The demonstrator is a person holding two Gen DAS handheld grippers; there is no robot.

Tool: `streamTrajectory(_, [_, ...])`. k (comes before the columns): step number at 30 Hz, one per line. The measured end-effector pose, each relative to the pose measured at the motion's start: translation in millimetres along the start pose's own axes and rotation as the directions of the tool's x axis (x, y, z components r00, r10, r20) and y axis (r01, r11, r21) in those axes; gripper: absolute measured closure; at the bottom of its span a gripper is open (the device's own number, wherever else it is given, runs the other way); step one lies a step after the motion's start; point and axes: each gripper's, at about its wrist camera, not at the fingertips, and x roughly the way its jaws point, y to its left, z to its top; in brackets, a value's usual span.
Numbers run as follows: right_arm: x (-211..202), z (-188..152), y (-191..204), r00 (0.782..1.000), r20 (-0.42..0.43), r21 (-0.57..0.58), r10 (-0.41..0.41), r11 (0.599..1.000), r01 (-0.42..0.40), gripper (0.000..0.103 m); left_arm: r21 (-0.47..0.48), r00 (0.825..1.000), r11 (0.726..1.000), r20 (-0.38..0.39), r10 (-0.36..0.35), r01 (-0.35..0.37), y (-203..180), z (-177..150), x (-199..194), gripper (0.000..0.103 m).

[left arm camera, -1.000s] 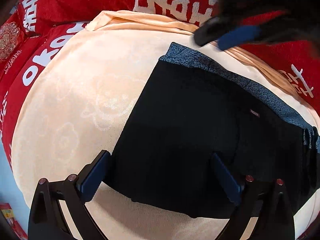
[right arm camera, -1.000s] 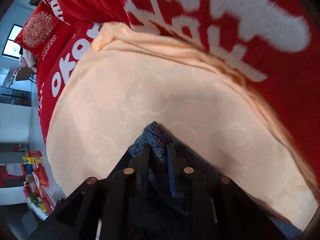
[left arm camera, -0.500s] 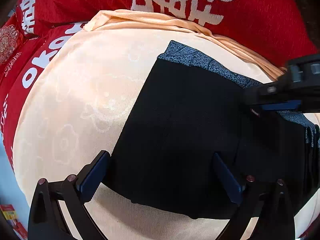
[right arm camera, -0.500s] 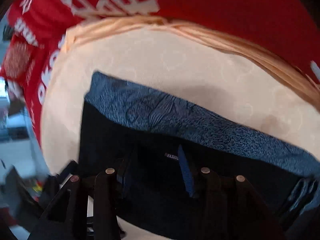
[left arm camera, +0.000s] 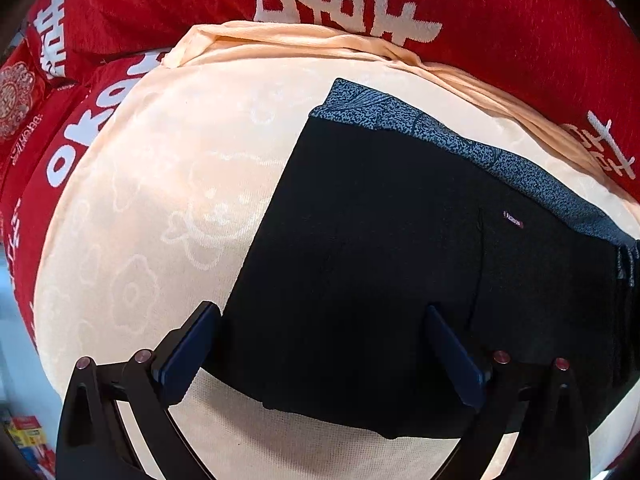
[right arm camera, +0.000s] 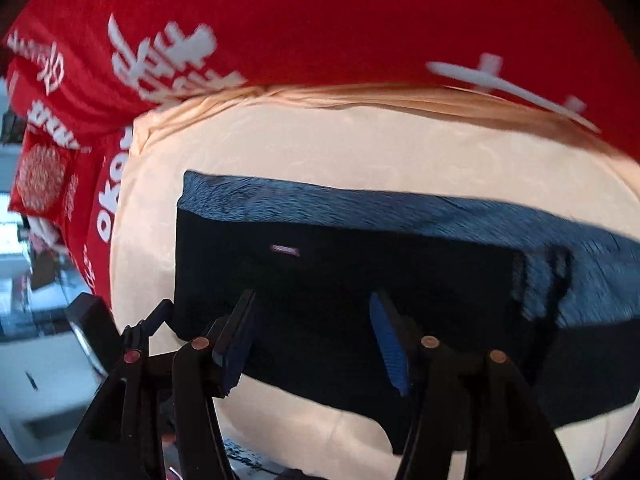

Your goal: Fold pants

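Note:
The black pants [left arm camera: 380,264] lie folded flat on a peach blanket [left arm camera: 160,208], their blue-grey patterned waistband [left arm camera: 460,148] along the far edge. My left gripper [left arm camera: 320,344] hangs wide open over the near edge of the pants, with nothing pinched. In the right wrist view the same pants [right arm camera: 340,280] stretch across the middle, blurred by motion. My right gripper [right arm camera: 314,336] hovers above their near part. Its jaws are opening, and only flat cloth lies below, free of the pads.
Red cushions with white lettering [left arm camera: 360,8] rise behind and left of the blanket. A black piece, likely the other gripper [right arm camera: 96,320], shows at the left of the right wrist view. Floor and clutter [right arm camera: 36,264] lie beyond the blanket's left edge.
My right gripper let go of the waistband corner, opened and swept away, passing out of the left wrist view. The pants stay flat. The left gripper kept still.

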Motion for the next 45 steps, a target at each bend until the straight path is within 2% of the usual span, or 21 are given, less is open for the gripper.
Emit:
streamTrajectory(9, [-56.0, -32.7, -89.8, 0.997, 0.073, 0.15, -0.003, 0.989, -0.008, 0.041, 0.012, 0.994, 0.994, -0.012, 0.104, -0.104, -18.1, 3.5, -16.1, 0.001])
streamTrajectory(16, [-83.3, -63.7, -148.4, 0.994, 0.106, 0.241, -0.021, 0.97, -0.005, 0.041, 0.017, 0.994, 0.994, -0.021, 0.11, -0.11, -31.7, -3.6, -35.5, 0.001])
streamTrajectory(21, [-88.5, -90.5, -179.7, 0.993, 0.115, 0.301, -0.017, 0.953, -0.018, 0.041, 0.072, 0.995, 0.993, -0.034, 0.095, -0.093, -56.0, -11.6, -44.6, 0.001])
streamTrajectory(24, [-84.6, -99.7, -183.4, 0.992, 0.122, 0.303, -0.01, 0.953, -0.028, 0.041, 0.092, 0.996, 0.994, -0.059, 0.06, -0.055, -73.5, -16.7, -44.2, 0.001])
streamTrajectory(27, [-77.7, -99.4, -176.3, 0.986, 0.168, 0.265, 0.004, 0.963, -0.049, 0.042, 0.099, 0.996, 0.995, -0.085, 0.031, -0.022, -87.6, -21.1, -41.0, 0.001])
streamTrajectory(29, [-67.4, -92.9, -166.0, 0.983, 0.185, 0.208, -0.002, 0.978, -0.037, 0.054, 0.088, 0.995, 0.996, -0.101, 0.008, 0.001, -92.9, -22.5, -40.0, 0.001])
streamTrajectory(31, [-50.4, -88.1, -156.0, 0.989, 0.148, 0.153, -0.016, 0.988, -0.007, 0.063, 0.054, 0.993, 0.998, -0.116, -0.036, 0.043, -90.2, -22.8, -40.5, 0.001])
streamTrajectory(33, [-27.3, -91.6, -149.0, 0.997, 0.066, 0.113, -0.038, 0.993, 0.03, 0.068, 0.025, 0.991, 0.997, -0.118, -0.065, 0.068, -81.0, -22.8, -42.8, 0.001])
streamTrajectory(34, [-21.1, -97.3, -146.6, 0.997, 0.054, 0.1, -0.054, 0.994, 0.048, 0.068, 0.015, 0.991, 0.997, -0.115, -0.072, 0.074, -77.1, -22.7, -43.3, 0.001])
streamTrajectory(36, [-24.5, -107.3, -139.9, 0.994, 0.081, 0.061, -0.071, 0.996, 0.067, 0.068, -0.021, 0.989, 0.996, -0.113, -0.092, 0.09, -61.8, -22.3, -44.4, 0.001])
streamTrajectory(41, [-30.6, -114.7, -133.2, 0.997, 0.035, 0.046, -0.072, 0.996, 0.07, 0.068, -0.139, 0.985, 0.983, -0.1, -0.138, 0.124, -15.2, -21.7, -40.5, 0.001])
streamTrajectory(44, [-36.9, -115.6, -113.6, 0.992, 0.086, -0.022, -0.096, 0.995, 0.098, 0.068, -0.192, 0.984, 0.973, -0.098, -0.147, 0.126, 8.7, -26.2, -36.9, 0.001])
streamTrajectory(45, [-35.4, -113.9, -105.2, 0.99, 0.097, -0.038, -0.099, 0.994, 0.103, 0.068, -0.218, 0.98, 0.965, -0.099, -0.172, 0.147, 17.4, -28.5, -35.0, 0.001])
